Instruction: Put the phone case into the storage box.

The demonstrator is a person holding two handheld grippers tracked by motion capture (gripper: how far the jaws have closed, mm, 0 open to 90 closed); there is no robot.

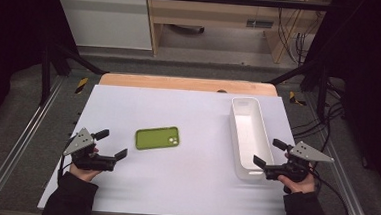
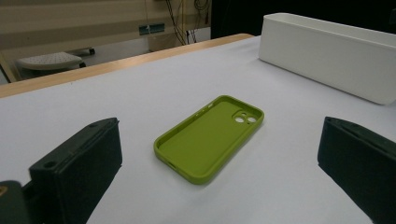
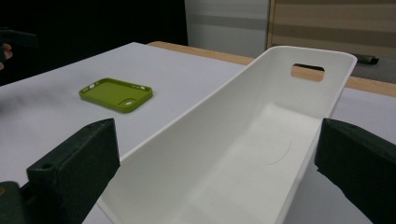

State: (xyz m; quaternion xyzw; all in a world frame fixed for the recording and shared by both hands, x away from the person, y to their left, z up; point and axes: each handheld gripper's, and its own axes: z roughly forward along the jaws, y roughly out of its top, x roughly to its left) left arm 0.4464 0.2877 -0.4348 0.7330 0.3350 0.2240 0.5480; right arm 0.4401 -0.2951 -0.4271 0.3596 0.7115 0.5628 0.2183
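1. A green phone case (image 1: pixel 157 138) lies flat on the white table (image 1: pixel 183 187), hollow side up, with its camera cutout toward the white bin (image 1: pixel 249 136).
2. In the left gripper view the phone case (image 2: pixel 209 138) sits on the table ahead of the camera and between the lines of the two black jaws, clear of both.
3. The left gripper (image 1: pixel 112 144) is held low over the near left part of the table, aimed toward the case. Its jaws stand wide apart with nothing between the pads.
4. The right gripper (image 1: pixel 270 153) is held at the near right, its jaws likewise spread wide and gripping nothing.
5. In the right gripper view the near end of the bin (image 3: pixel 243 140) lies between the two jaws; whether either pad touches the bin's wall is hard to tell from this angle, but they do not look pressed on it.
6. The bin is long and narrow, runs away from the person along the right side of the table, and has a handle slot in its far end wall.
7. The case lies well apart from the bin, to its left, roughly midway across the table.
8. A person's hand (image 1: pixel 85 170) in a dark sleeve holds each gripper, coming in from the near edge.
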